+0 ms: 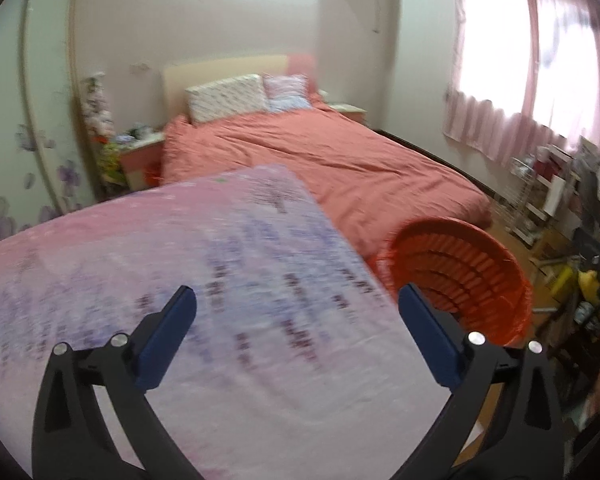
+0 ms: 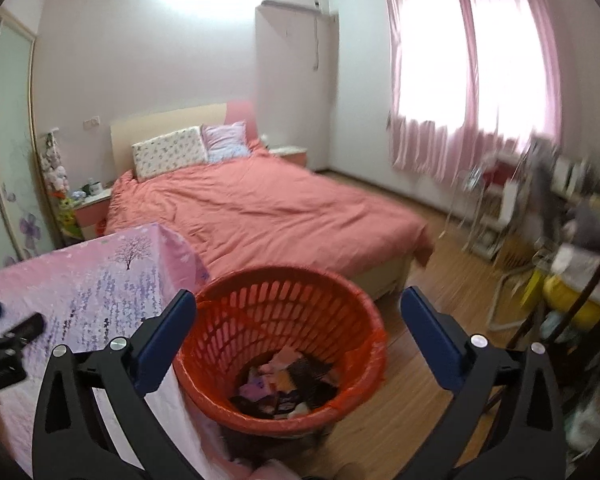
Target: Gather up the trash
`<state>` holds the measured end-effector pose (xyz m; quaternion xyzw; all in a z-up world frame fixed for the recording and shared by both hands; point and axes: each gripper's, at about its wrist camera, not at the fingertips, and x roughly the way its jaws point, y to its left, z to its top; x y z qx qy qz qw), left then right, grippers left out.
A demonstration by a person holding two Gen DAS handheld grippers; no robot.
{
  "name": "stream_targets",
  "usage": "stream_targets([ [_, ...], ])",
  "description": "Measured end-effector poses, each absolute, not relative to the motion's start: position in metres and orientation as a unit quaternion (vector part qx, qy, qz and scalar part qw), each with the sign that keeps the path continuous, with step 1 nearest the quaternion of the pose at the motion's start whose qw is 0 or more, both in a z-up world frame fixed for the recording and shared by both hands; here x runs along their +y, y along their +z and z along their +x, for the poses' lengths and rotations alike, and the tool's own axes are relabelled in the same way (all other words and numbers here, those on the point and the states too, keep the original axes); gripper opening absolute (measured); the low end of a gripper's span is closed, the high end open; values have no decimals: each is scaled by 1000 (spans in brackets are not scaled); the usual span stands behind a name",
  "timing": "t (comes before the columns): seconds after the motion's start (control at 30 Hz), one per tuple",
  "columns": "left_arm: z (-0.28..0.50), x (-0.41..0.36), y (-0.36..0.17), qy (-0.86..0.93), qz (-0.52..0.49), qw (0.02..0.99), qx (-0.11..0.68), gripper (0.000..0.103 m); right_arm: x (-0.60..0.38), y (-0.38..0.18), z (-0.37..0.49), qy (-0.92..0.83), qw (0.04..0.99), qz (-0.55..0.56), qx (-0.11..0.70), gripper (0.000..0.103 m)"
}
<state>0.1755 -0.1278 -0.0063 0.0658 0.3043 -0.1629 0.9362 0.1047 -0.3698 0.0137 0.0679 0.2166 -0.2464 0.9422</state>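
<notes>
An orange slatted trash basket (image 2: 284, 344) stands on the wooden floor beside a table with a pink and lavender cloth (image 2: 80, 280). Several scraps of trash (image 2: 288, 388) lie in its bottom. My right gripper (image 2: 298, 312) is open and empty, above the basket's mouth. My left gripper (image 1: 296, 312) is open and empty, over the cloth-covered table (image 1: 180, 260). The basket (image 1: 460, 276) shows to its right. The left gripper's fingers (image 2: 32, 326) show at the left edge of the right wrist view.
A bed with a salmon cover (image 2: 260, 208) lies beyond the table and basket. A cluttered rack and shelves (image 2: 560, 220) stand at the right under a pink-curtained window (image 2: 472, 72). A nightstand (image 2: 90, 204) and wardrobe doors (image 2: 8, 152) are at the left.
</notes>
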Motion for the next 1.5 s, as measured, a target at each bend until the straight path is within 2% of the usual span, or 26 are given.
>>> stream_targets([
  [0.23,124,-70,3,-132,57,953,268,99,-327,28,63,-238,955,47,170,101],
  [0.6,55,-7,-9,-56,28,969,238,99,-272,15,26,-284,952,38,110,101],
  [0.93,33,8,-14,-22,21,974,225,99,-262,1,31,-278,937,58,202,101],
  [1.5,33,14,-17,-35,-7,966,256,99,-243,-9,28,-268,926,72,257,101],
])
